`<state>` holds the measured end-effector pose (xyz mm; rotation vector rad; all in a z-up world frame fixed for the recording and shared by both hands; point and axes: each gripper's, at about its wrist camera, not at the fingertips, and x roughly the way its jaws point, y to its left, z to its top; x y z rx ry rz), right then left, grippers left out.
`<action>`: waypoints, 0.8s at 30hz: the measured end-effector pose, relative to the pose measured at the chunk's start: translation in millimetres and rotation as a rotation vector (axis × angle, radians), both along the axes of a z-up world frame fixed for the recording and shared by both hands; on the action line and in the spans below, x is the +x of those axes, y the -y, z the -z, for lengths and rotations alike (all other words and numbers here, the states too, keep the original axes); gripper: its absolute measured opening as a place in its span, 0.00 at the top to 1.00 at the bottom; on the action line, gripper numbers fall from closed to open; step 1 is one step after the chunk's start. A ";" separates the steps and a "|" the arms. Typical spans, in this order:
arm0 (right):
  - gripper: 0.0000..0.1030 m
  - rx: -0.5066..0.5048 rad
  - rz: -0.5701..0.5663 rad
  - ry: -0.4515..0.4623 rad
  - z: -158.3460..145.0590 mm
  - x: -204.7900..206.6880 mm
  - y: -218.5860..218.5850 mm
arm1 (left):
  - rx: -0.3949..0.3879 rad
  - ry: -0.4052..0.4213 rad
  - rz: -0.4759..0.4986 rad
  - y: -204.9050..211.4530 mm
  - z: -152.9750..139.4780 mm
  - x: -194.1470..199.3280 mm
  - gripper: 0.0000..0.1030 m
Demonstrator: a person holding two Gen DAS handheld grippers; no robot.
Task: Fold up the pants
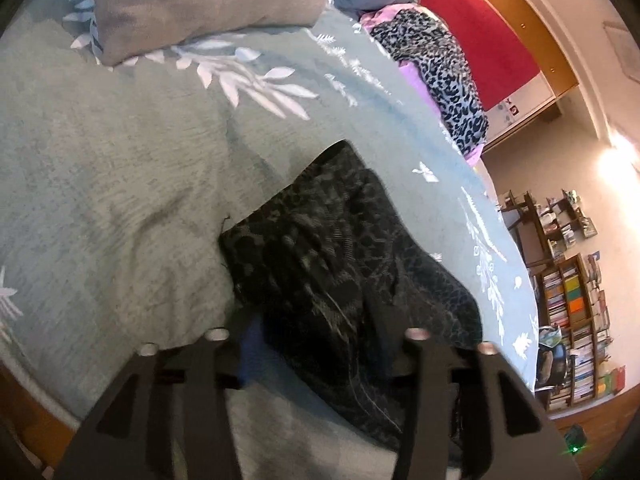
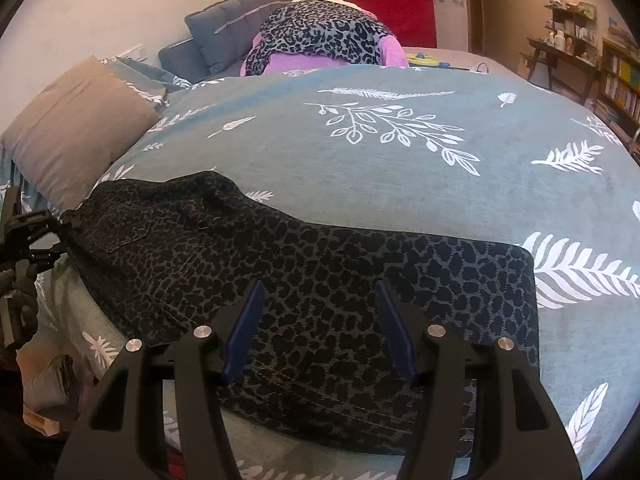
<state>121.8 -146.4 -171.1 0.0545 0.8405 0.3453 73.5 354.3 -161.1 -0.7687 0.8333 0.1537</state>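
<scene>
Right wrist view: I am hovering the right gripper [image 2: 320, 324], jaws spread and empty, above the pants [image 2: 320, 264], aiming to pinch both layers squarely.

Pants [image 2: 304, 280] and pillow [image 2: 76, 128] on bed [image 2: 400, 184]

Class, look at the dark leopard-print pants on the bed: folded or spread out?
Folded: the pants form one compact strip, with a straight edge at the right.

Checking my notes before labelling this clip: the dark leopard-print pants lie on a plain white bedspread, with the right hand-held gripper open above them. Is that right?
Not quite. The bedspread is blue-grey with white leaf prints, not plain white, as the right wrist view shows. The pants and the open right hand-held gripper are as stated.
</scene>
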 end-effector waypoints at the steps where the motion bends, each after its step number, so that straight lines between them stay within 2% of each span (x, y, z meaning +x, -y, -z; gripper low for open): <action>1: 0.43 0.000 -0.003 0.000 0.1 0.4 -1.3 | 0.028 0.007 -0.014 2.7 -4.0 -2.2 0.29; 2: 0.43 0.000 -0.006 -0.001 0.5 0.1 -2.3 | 0.075 0.007 -0.036 5.7 -8.4 -4.2 0.26; 4: 0.43 0.001 -0.007 -0.004 1.3 0.2 -2.7 | 0.169 0.029 -0.055 10.3 -18.5 -10.3 0.24; 6: 0.43 0.005 -0.002 -0.007 2.0 0.7 -1.6 | 0.171 0.038 -0.042 9.3 -19.6 -11.6 0.24; 11: 0.43 0.010 0.003 -0.005 1.9 1.3 -0.3 | -0.011 -0.007 -0.061 -8.1 4.5 -8.3 0.24; 14: 0.43 0.010 0.002 -0.005 2.0 0.9 -0.3 | -0.041 0.016 -0.062 -11.5 8.2 -7.6 0.20; 16: 0.43 0.010 0.003 -0.006 2.6 1.2 0.6 | -0.071 0.036 -0.040 -12.8 11.3 -3.1 0.12; 21: 0.43 0.015 0.001 -0.003 2.4 0.3 -1.6 | -0.111 0.054 -0.014 -12.3 16.0 10.9 0.10; 23: 0.43 0.016 -0.004 -0.003 2.2 0.1 -3.6 | -0.148 0.065 -0.017 -13.4 16.0 14.4 0.11; 24: 0.43 0.017 -0.006 -0.004 2.3 0.1 -4.5 | -0.172 0.077 -0.015 -14.2 16.1 15.5 0.14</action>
